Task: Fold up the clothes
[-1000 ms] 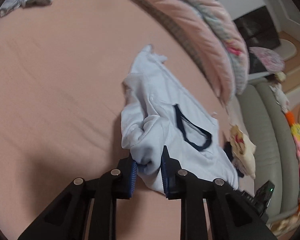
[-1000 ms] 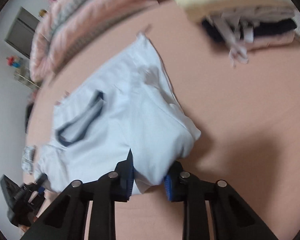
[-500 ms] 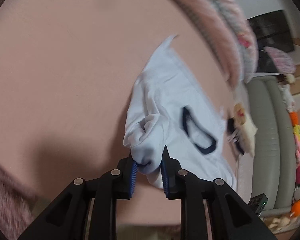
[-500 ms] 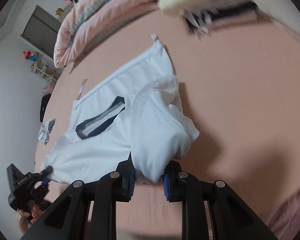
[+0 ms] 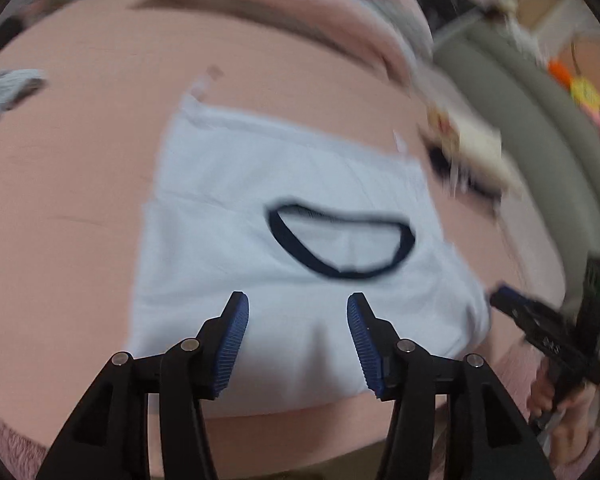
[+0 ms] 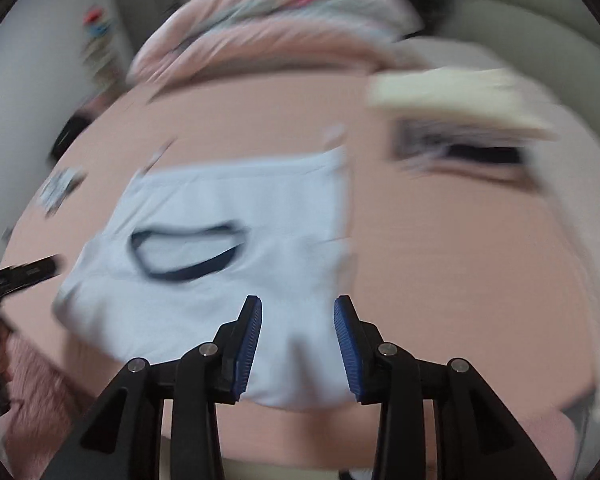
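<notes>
Shirt (image 5: 236,216): white, with a dark-trimmed collar (image 5: 340,244), lying spread on a pink bed (image 5: 60,200), its near edge folded over and rounded toward the cameras. Both views are blurred. Left gripper (image 5: 298,312): black frame, blue ribbed pads; it points down at the shirt's near edge, just below the collar. Its jaws are opening, the pads stand well apart, and cloth shows in the gap behind them but neither pad presses on it; released. Right gripper (image 6: 298,312): same make, poised over the shirt's near right corner, the collar up and to its left in its own view. Its jaws are opening too, with shirt cloth seen between the pads and no pinch on it; released. In the left wrist view the right gripper appears at the right edge, held in a hand (image 5: 560,404), just beside the shirt's right corner. Beyond the shirt: a rolled pink quilt (image 5: 300,4) along the far side of the bed; a stack of folded clothes (image 6: 460,120), cream on top with dark layers under it, off the shirt's far right corner; a small grey patterned garment (image 5: 4,96) well apart to the left.
</notes>
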`<move>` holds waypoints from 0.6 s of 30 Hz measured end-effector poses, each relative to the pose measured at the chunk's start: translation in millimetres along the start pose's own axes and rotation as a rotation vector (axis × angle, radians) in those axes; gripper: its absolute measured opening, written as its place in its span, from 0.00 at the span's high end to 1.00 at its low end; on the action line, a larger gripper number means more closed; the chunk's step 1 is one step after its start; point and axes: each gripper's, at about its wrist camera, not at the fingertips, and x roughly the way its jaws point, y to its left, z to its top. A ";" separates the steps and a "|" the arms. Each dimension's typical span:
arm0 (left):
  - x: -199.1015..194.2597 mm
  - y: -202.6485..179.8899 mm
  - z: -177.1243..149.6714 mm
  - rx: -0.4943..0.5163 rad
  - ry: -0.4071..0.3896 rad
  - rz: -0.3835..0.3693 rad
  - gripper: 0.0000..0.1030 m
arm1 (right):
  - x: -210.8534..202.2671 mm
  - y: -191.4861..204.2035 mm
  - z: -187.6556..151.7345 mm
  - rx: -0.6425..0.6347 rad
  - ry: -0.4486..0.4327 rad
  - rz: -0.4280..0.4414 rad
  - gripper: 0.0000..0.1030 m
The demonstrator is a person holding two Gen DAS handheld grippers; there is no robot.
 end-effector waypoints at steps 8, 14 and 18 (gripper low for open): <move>7.0 16.4 -25.0 0.278 0.091 0.118 0.57 | 37.3 -26.1 -32.1 -0.133 0.108 0.005 0.64; -22.4 33.3 2.7 0.262 0.055 0.181 0.59 | 4.8 -45.5 -11.8 -0.124 0.071 -0.020 0.60; -10.3 12.7 41.5 0.265 0.008 0.042 0.61 | -9.0 -32.3 20.0 -0.105 0.005 0.046 0.57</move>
